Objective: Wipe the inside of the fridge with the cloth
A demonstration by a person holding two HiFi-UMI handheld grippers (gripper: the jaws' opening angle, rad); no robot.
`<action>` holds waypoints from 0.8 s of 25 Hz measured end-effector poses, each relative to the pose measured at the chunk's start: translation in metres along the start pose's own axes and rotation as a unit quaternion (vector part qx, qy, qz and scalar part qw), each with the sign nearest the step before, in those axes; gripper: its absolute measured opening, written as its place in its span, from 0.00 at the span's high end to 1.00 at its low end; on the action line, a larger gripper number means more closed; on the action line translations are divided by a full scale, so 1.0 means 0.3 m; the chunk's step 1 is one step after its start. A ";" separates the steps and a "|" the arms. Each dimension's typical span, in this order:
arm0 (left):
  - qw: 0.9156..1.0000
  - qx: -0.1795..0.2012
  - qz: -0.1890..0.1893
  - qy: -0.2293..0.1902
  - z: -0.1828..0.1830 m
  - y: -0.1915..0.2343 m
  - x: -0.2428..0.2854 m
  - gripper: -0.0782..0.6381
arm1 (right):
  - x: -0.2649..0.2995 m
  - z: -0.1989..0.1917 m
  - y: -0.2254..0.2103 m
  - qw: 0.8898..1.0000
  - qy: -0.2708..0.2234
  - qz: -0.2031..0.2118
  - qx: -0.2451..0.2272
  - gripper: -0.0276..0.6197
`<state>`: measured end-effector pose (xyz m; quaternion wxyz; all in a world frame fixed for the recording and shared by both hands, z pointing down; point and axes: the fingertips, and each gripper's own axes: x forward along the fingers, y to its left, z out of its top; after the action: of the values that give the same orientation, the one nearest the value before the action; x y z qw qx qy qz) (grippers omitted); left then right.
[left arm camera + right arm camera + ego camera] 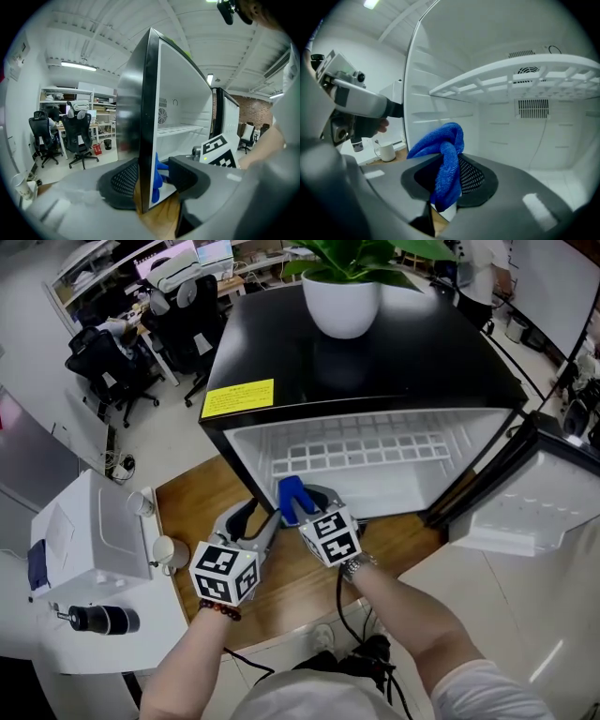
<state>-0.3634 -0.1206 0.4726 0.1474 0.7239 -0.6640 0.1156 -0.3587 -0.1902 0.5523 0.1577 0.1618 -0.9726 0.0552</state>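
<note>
A small black fridge (375, 371) stands open on a wooden table, its door (534, 493) swung to the right. Inside it is white, with a grid shelf (356, 451) (511, 77). My right gripper (298, 502) (447, 180) is shut on a bunched blue cloth (291, 493) (445, 150) at the fridge mouth, low and near the left wall. My left gripper (255, 514) (152, 180) is open. Its jaws straddle the front edge of the fridge's left wall (147, 117), and the inner pad stands clear of that wall. The blue cloth (157, 180) shows in that gap.
A potted plant (342, 301) sits on the fridge top, and a yellow label (238, 397) is at its front left corner. Left of the wooden table (202, 502) are a white mug (169, 551) (386, 151), a white box-shaped appliance (89, 535) and a black cylinder (103, 620). Office chairs (112, 362) stand beyond.
</note>
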 end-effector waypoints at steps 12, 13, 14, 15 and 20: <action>1.000 -0.016 0.012 -0.010 0.004 0.002 0.002 0.61 | 0.124 0.023 -0.116 0.998 -0.004 -0.056 -0.009 0.83; 1.000 -0.017 0.013 -0.010 0.004 0.002 0.002 0.61 | 0.136 0.026 -0.127 0.998 -0.004 -0.061 -0.009 0.83; 1.000 -0.018 0.014 -0.011 0.004 0.002 0.002 0.61 | 0.147 0.028 -0.138 0.998 -0.005 -0.066 -0.009 0.83; 1.000 -0.019 0.014 -0.012 0.004 0.001 0.002 0.61 | 0.158 0.030 -0.149 0.997 -0.006 -0.070 -0.009 0.83; 1.000 -0.020 0.014 -0.015 0.007 0.000 0.002 0.61 | 0.211 0.041 -0.207 0.996 -0.010 -0.090 -0.006 0.83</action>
<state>-0.3633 -0.1220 0.4710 0.1503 0.7132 -0.6783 0.0937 -0.3985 -0.2693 0.5649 0.1532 0.2485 -0.9558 0.0337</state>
